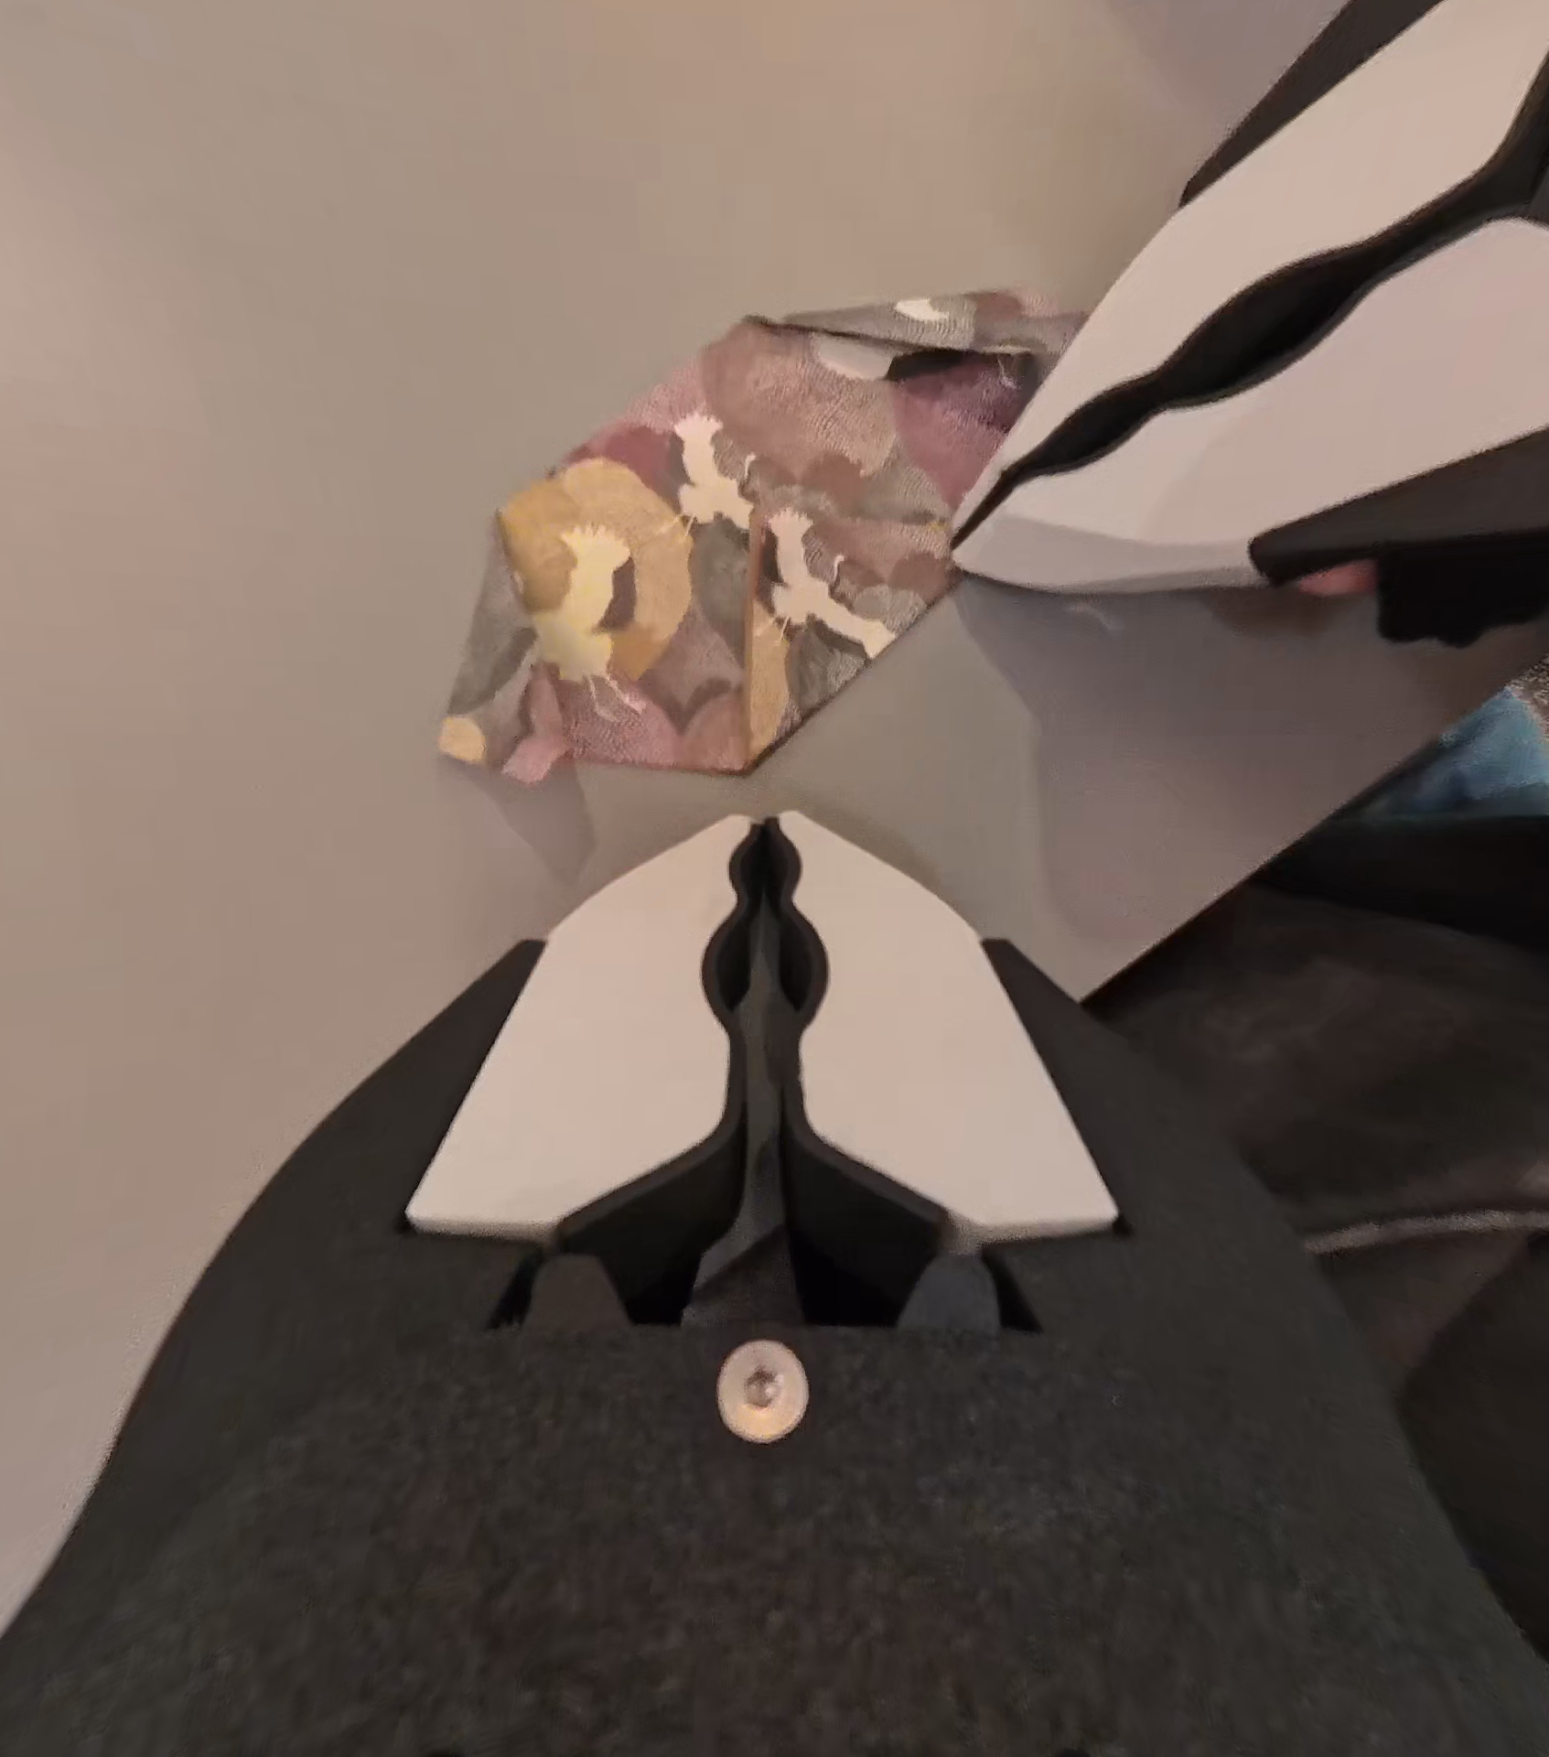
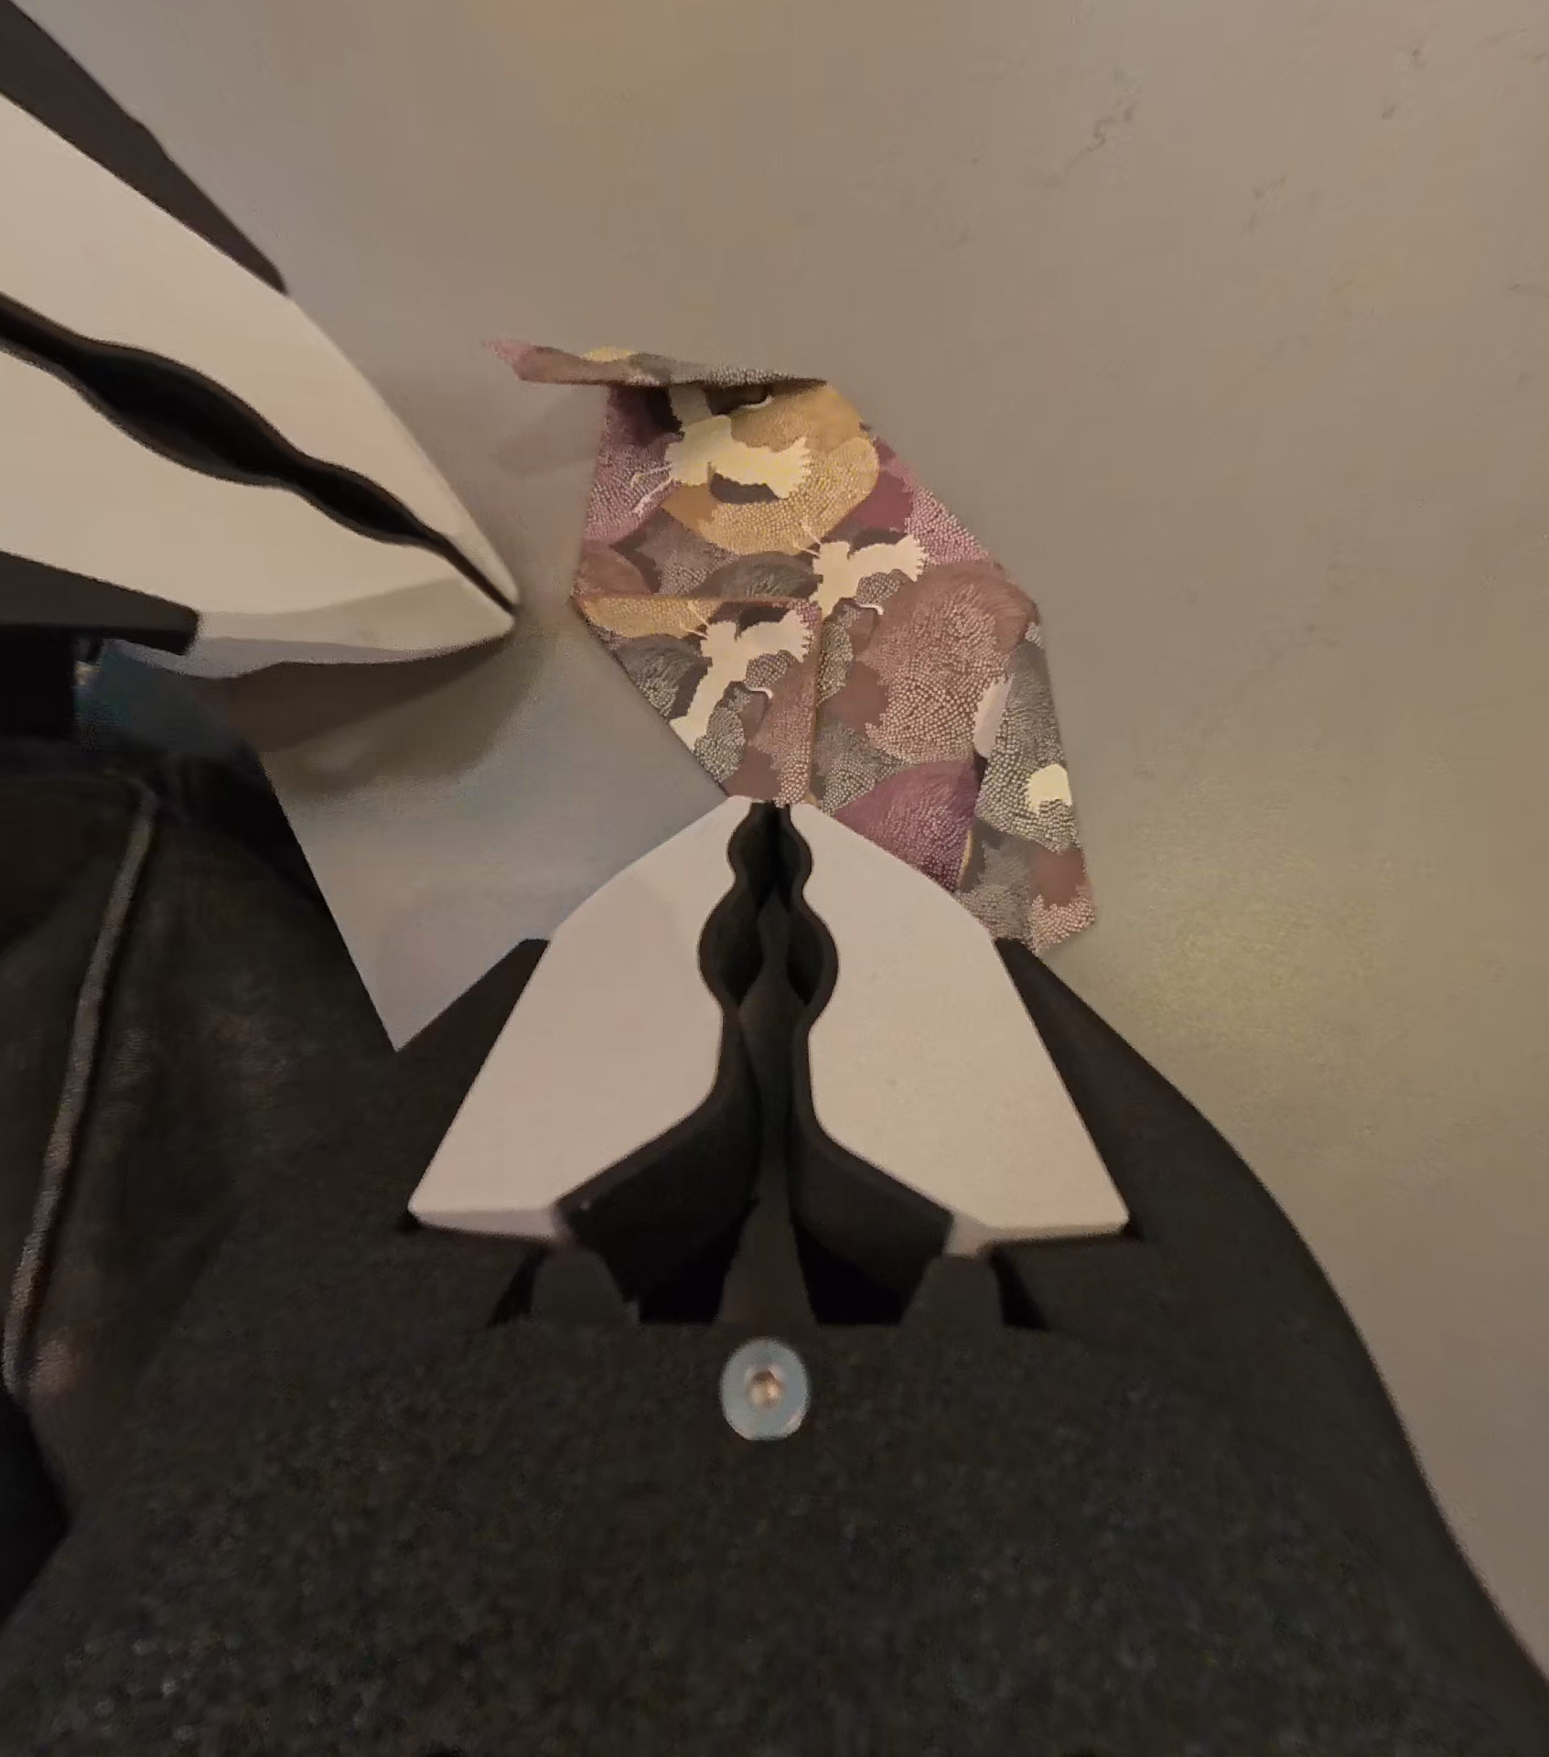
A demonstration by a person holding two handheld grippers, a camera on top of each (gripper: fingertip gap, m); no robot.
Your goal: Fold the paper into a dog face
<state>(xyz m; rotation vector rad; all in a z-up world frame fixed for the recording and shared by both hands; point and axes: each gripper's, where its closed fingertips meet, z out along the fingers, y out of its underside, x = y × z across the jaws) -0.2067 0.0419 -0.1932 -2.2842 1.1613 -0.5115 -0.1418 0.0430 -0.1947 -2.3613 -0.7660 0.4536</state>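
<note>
We work over a plain, matte grey tabletop (image 1: pixel 181 475), with dark fabric visible past its near edge in both wrist views. Near that edge lies the folded sheet of patterned origami paper (image 1: pixel 713 561), printed in mauve, grey and ochre with pale crane motifs; it rests flat on the surface with one corner flap lifted slightly. In the left wrist view, we see the left gripper (image 1: pixel 765 825), a black body with two pale grey fingers, just short of the paper's nearest point and apart from it; its jaws are together with nothing between them. To the right in the same view, the right gripper (image 1: pixel 975 528) comes in from the upper right, its tips meeting the paper's right edge. In the right wrist view, the left gripper (image 2: pixel 504 594) appears at the left, just beside the paper (image 2: pixel 846 646) without touching it. At the centre, the right gripper (image 2: pixel 768 808) has its jaws pressed together at the paper's lower point; we cannot tell whether they pinch the paper or only touch its edge.
</note>
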